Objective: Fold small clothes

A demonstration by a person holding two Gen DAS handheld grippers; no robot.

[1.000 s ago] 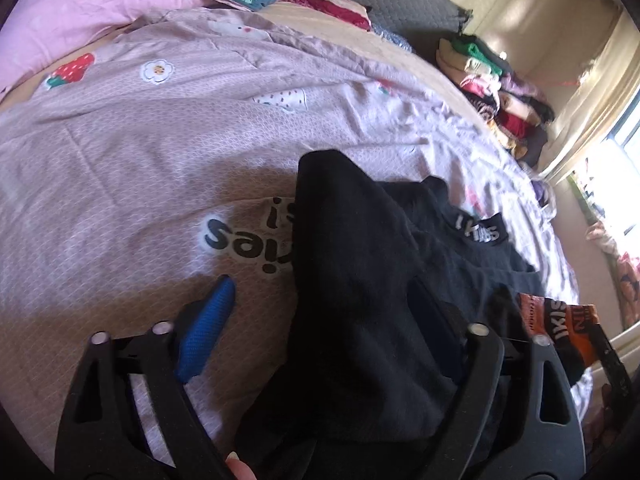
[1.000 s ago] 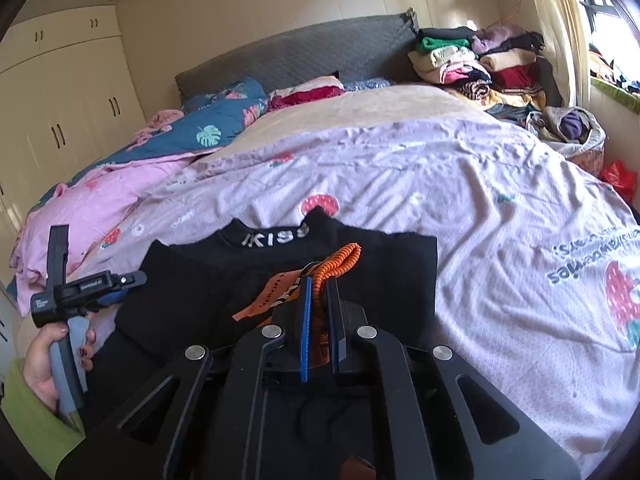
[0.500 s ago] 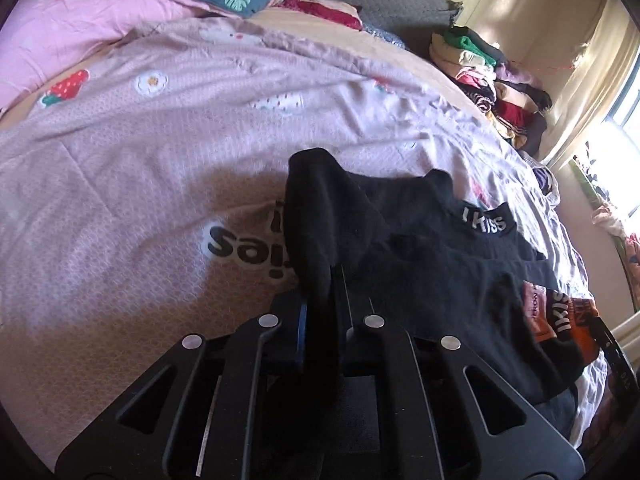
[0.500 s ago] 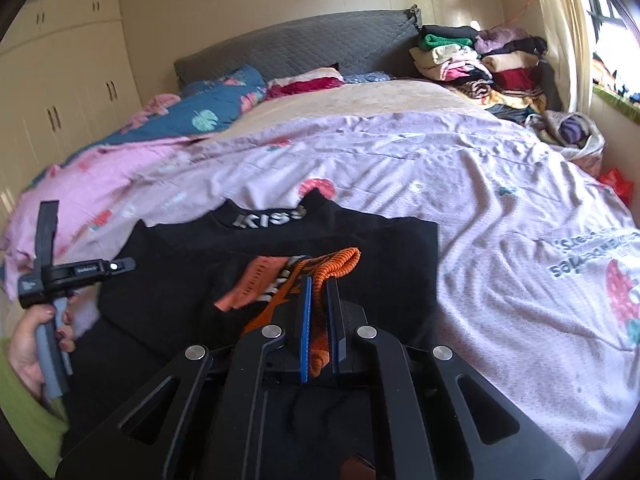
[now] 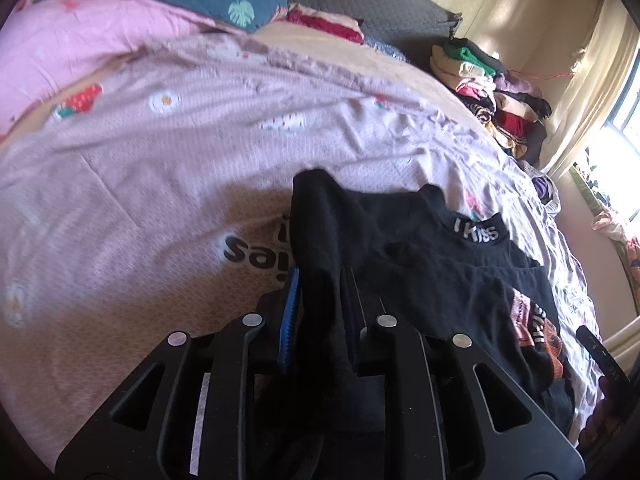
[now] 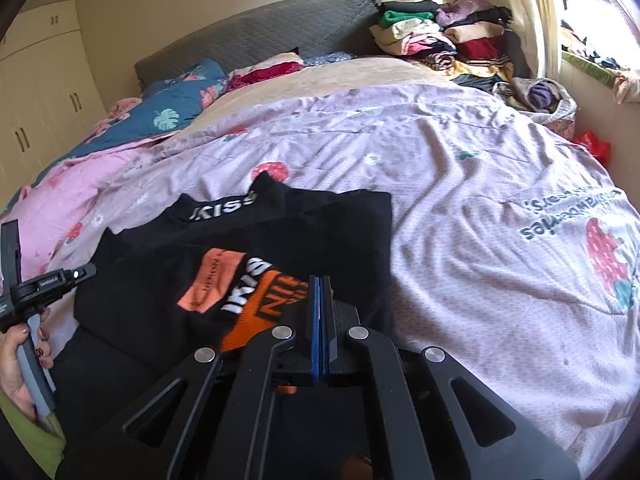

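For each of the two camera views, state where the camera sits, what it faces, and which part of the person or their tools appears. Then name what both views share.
Left wrist: sits on the left gripper, facing across the bed toward the window; its fingers grip a fold of the black shirt.
Right wrist: sits on the right gripper, facing the headboard; its jaws are closed; the left hand shows at the left edge.
Shared: black shirt, bed, clothes pile.

Left wrist view: mounted low on the left gripper (image 5: 320, 300), close over the bed, facing far-right toward the window. Right wrist view: mounted on the right gripper (image 6: 320, 304), facing the far headboard (image 6: 256, 36). Both views share the black shirt (image 5: 420, 264) (image 6: 248, 248) and clothes pile (image 5: 492, 92) (image 6: 444, 36).
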